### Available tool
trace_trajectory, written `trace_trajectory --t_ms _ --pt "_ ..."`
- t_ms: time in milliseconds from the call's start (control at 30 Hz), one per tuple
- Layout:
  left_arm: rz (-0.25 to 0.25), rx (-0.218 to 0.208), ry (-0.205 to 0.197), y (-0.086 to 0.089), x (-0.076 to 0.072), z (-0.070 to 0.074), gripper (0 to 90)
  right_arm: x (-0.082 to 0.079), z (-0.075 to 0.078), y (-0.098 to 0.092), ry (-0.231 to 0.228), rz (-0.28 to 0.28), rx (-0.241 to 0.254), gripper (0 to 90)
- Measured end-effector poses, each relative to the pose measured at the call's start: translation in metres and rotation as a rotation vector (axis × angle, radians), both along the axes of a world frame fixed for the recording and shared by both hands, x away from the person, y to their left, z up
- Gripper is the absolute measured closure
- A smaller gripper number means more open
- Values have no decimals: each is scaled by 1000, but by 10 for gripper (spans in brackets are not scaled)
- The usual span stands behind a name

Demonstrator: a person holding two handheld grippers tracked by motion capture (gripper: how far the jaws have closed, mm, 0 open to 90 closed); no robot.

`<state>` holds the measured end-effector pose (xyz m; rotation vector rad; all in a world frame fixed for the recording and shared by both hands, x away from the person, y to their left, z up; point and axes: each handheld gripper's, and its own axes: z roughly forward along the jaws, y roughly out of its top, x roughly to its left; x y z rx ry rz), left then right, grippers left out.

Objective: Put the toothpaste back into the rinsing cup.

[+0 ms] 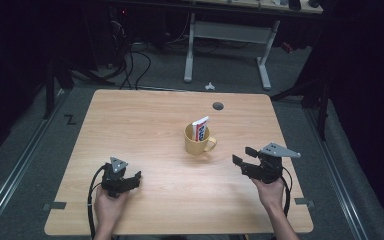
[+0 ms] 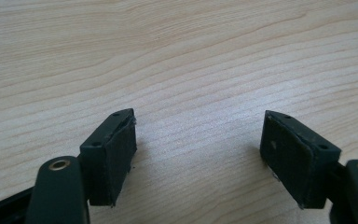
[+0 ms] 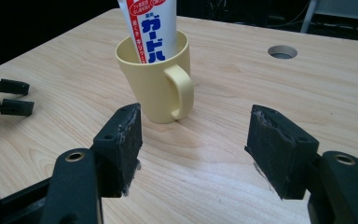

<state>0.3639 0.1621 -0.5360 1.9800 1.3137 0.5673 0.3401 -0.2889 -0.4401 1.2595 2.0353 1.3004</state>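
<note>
Dark floor and cabling surrounded the wooden desk (image 1: 145, 120), where the yellow mug (image 1: 196, 140) stood upright near centre with the toothpaste tube (image 1: 200, 128) leaning inside it. My left tongs (image 2: 199, 154) and right tongs (image 3: 196, 149) were both released and empty; the mug looked light, rigid and smooth, best gripped across its rim. My right gripper view showed its handle (image 3: 181, 88) facing me and the tube's print, which was too small to read from the high view.

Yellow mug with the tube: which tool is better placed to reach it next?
Right. The right tool is open and faces the yellow mug handle; the left tool sits farther off, over bare table.
</note>
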Motion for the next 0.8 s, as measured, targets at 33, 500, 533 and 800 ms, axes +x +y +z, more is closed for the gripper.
trace_trajectory --t_ms 33,500,533,800 --pt "0 0 0 0 0 0 273 0 -1 0 0 0 6 356" --pt "0 0 0 0 0 0 273 -5 -11 0 20 -3 18 357" --pt "0 0 0 0 0 0 273 -5 -12 0 22 -4 19 357" --pt "0 0 0 0 0 0 273 -7 -17 -1 26 -16 17 357"
